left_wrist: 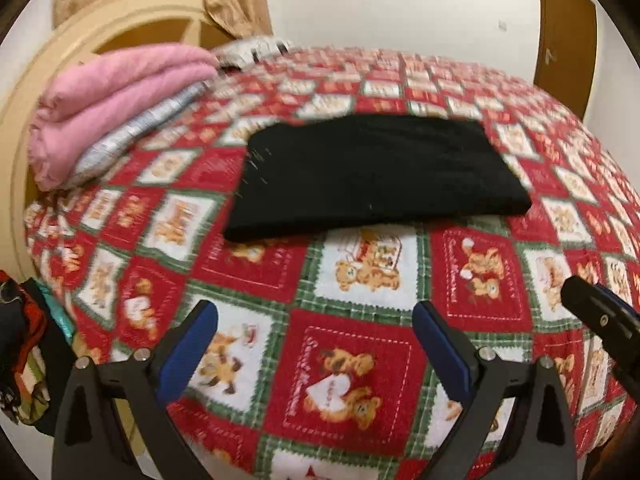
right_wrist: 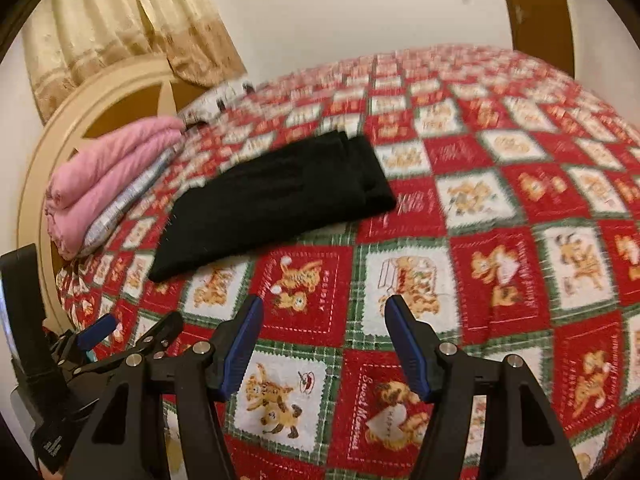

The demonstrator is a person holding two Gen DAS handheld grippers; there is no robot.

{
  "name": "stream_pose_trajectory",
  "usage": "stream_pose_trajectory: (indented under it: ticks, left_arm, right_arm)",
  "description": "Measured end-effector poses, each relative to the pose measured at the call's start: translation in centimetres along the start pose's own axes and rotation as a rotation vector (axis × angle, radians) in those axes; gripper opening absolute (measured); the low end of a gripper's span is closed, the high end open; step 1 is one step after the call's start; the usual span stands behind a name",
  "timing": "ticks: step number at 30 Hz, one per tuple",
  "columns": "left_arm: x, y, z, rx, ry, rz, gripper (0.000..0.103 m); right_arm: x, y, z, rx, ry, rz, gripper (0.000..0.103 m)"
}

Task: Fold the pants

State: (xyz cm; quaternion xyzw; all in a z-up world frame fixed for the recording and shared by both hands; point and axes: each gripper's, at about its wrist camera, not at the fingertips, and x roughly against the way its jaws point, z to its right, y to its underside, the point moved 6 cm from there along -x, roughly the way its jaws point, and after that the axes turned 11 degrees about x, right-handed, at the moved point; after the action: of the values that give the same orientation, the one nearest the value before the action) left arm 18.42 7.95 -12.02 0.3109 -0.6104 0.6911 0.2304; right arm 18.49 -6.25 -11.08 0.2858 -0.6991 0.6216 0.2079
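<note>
The black pants (left_wrist: 372, 176) lie folded into a flat rectangle on the red teddy-bear bedspread (left_wrist: 360, 380). They also show in the right wrist view (right_wrist: 276, 200), left of centre. My left gripper (left_wrist: 316, 316) is open and empty, held above the bedspread nearer than the pants. My right gripper (right_wrist: 324, 312) is open and empty, also nearer than the pants and to their right. The right gripper's tip (left_wrist: 592, 312) shows at the right edge of the left wrist view. The left gripper (right_wrist: 120, 332) shows at the lower left of the right wrist view.
A folded pink blanket (left_wrist: 116, 96) sits on a grey-white pillow (left_wrist: 132, 136) at the bed's left end, against a cream headboard (left_wrist: 36, 92). Beige curtains (right_wrist: 120, 28) hang behind. A wooden door (left_wrist: 564, 28) stands at the far right. Mixed clothes (left_wrist: 20, 344) lie off the bed's left side.
</note>
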Motion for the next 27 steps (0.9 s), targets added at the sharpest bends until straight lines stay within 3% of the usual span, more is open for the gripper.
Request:
stream_pose_trajectory:
  ticks: [4, 8, 11, 18, 27]
  left_arm:
    - [4.1, -0.6, -0.5, 0.011, -0.004, 0.139, 0.101]
    - [8.9, -1.0, -0.6, -0.006, 0.011, 0.290, 0.103]
    - [11.0, -1.2, -0.8, -0.018, 0.014, 0.353, 0.103]
    - [12.7, -0.4, -0.9, 0.000, 0.045, 0.376, 0.103]
    - [13.2, 0.2, -1.0, 0.001, 0.027, 0.384, 0.103]
  right_arm:
    - [3.5, 0.0, -1.0, 0.029, 0.010, 0.128, 0.065]
    - [7.1, 0.0, -2.0, 0.064, 0.030, 0.244, 0.072]
    - [9.4, -0.2, -2.1, 0.064, 0.039, 0.310, 0.073]
    - [13.1, -0.6, -1.7, 0.034, 0.049, 0.398, 0.077]
    - [13.8, -0.2, -2.1, 0.045, 0.040, 0.411, 0.077]
